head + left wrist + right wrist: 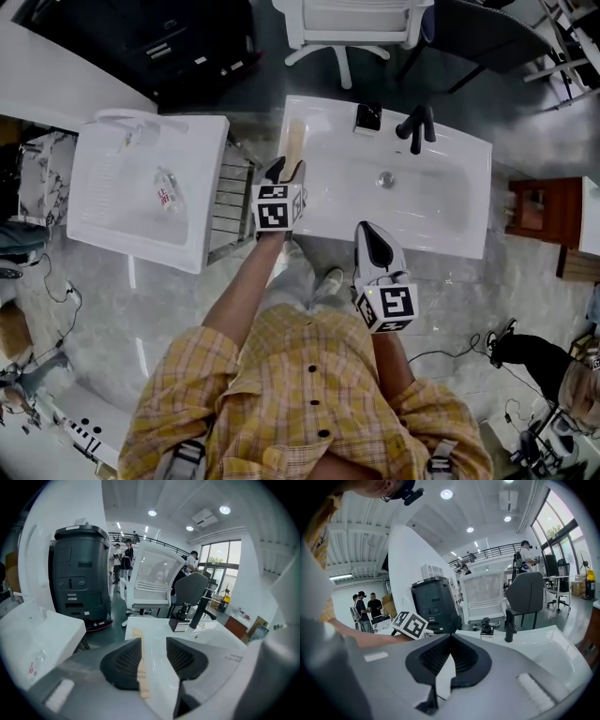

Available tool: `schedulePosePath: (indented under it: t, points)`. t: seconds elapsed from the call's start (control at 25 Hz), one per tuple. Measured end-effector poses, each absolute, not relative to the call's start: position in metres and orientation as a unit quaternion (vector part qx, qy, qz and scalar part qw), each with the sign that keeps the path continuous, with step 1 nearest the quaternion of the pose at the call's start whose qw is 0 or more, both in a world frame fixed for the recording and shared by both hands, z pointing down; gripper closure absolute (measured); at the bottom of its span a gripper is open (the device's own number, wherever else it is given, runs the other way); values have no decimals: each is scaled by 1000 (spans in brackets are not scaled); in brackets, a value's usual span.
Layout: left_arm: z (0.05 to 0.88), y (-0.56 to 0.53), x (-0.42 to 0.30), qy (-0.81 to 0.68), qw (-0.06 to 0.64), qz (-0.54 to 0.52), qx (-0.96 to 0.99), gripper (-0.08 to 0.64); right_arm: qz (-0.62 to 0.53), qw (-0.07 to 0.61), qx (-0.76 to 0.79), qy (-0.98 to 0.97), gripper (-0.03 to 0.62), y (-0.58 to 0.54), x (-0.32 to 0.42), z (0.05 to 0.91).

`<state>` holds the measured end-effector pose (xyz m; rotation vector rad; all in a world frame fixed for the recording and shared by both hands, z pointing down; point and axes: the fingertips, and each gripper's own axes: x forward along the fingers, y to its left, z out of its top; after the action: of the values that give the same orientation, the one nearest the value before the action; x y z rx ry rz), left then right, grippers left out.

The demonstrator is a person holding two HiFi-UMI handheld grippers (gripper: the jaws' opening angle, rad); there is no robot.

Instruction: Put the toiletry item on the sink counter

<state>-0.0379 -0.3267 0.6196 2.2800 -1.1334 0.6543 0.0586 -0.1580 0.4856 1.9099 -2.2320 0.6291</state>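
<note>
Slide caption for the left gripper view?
Open left gripper over the toothbrush pack lying on the white sink counter, black faucet behind.

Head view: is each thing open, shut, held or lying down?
Toothbrush box: lying flat on the sink counter, near its left edge, not held.
Left gripper: fingers open, holding nothing.
Right gripper: fingers shut, empty.
Faucet: no water running that I can see.

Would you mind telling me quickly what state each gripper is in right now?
Left gripper: open, holding nothing; the toothbrush pack lies free on the sink counter.
Right gripper: fingers closed together, empty.
</note>
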Motion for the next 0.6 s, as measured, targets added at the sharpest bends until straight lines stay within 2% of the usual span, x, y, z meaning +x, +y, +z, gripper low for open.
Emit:
schedulePosePath:
  t: [0.28, 0.4, 0.48, 0.6]
  points:
    - [585, -300, -41, -427, 226, 214, 849, 417, 184, 52, 635, -749, 592, -153, 67, 468]
    - [568, -288, -49, -441, 210, 200, 850, 457, 183, 45, 637, -748, 594, -149, 68, 464]
    - [554, -280, -54, -447, 199, 189, 851, 514, 181, 40, 639, -747, 594, -147, 70, 459]
    - [537, -268, -56, -450, 184, 176, 856, 540, 176, 33, 643, -745, 594, -144, 74, 452]
